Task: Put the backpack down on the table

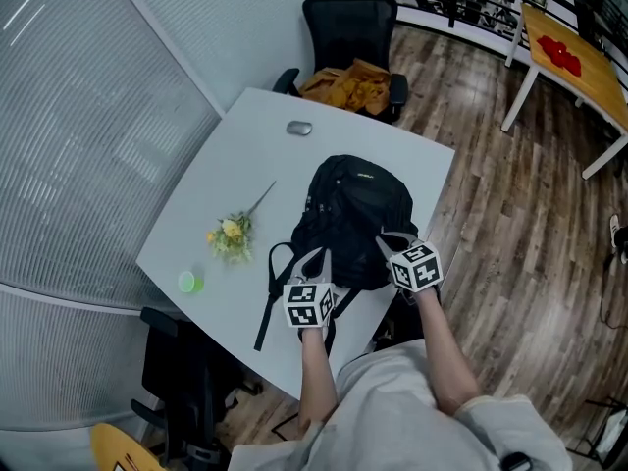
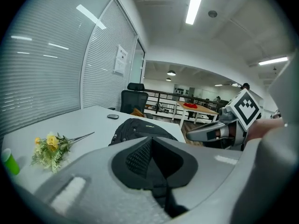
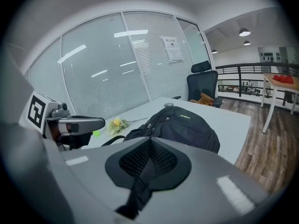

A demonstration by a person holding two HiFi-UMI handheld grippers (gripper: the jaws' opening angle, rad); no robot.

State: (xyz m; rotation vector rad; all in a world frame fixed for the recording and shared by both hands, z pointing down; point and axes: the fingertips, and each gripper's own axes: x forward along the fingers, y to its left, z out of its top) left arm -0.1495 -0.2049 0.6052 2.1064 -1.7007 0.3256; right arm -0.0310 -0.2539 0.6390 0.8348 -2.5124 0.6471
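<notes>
Backpack point(image 1: 358, 209), black and rounded, on white table point(image 1: 245, 155)

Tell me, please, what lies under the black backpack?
The white table lies under the backpack; its straps trail out toward the near edge. Anything beneath the pack's body is covered.

Two grey plastic grippers: the left gripper point(image 1: 314, 261) and the right gripper point(image 1: 392, 239). Each has smooth, rounded jaws lined with black dimpled pads point(image 3: 135, 158). Each carries a white cube point(image 1: 309, 305) printed with black square markers. The person wears a light grey top point(image 1: 392, 415) with short, loose sleeves.
</notes>
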